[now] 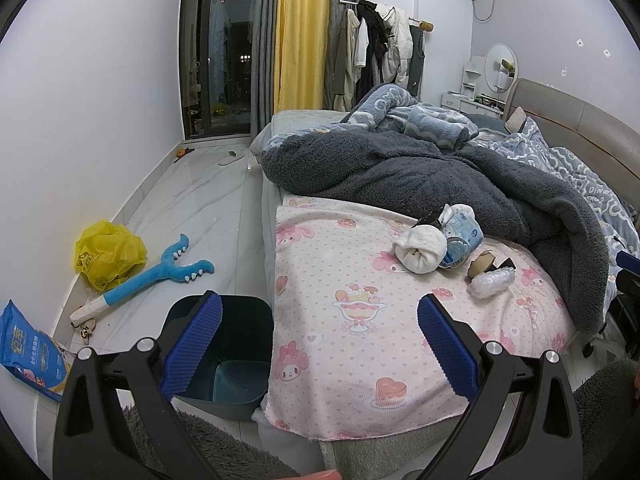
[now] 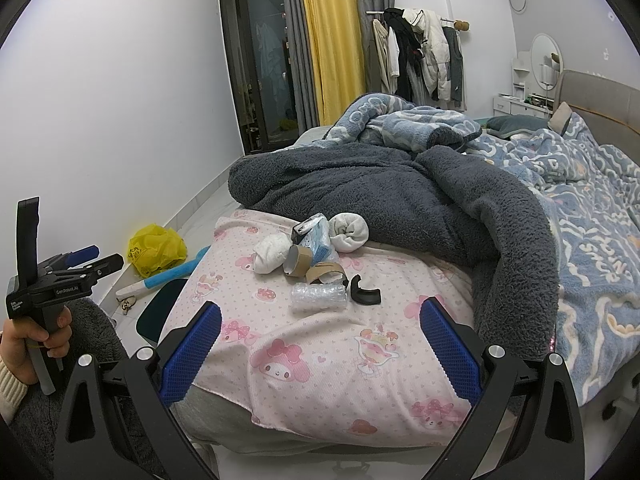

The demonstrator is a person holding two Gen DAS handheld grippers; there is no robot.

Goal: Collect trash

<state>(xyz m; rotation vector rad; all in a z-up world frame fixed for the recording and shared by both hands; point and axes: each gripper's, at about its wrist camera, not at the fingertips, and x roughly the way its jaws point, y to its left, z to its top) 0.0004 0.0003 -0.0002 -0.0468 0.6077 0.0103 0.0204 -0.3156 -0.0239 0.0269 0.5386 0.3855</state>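
On the pink cartoon sheet (image 2: 320, 344) lies a small heap of trash: a bubble-wrap roll (image 2: 319, 297), a cardboard tape core (image 2: 298, 260), a torn brown strip (image 2: 325, 271), a black curved piece (image 2: 364, 292) and a blue tissue pack (image 2: 316, 240). Two rolled white socks (image 2: 272, 254) flank the heap. The same bubble-wrap roll (image 1: 491, 282) and tissue pack (image 1: 462, 236) show in the left wrist view. A dark teal bin (image 1: 224, 356) stands on the floor beside the bed. My left gripper (image 1: 320, 344) is open over the bin and the sheet's edge. My right gripper (image 2: 320, 350) is open, short of the heap.
A yellow plastic bag (image 1: 108, 254), a blue toy stick (image 1: 152, 276) and a blue snack packet (image 1: 28, 350) lie on the white floor by the wall. Dark grey and blue blankets (image 2: 400, 200) pile up behind the heap. A hand (image 2: 24, 344) holds the left gripper's handle.
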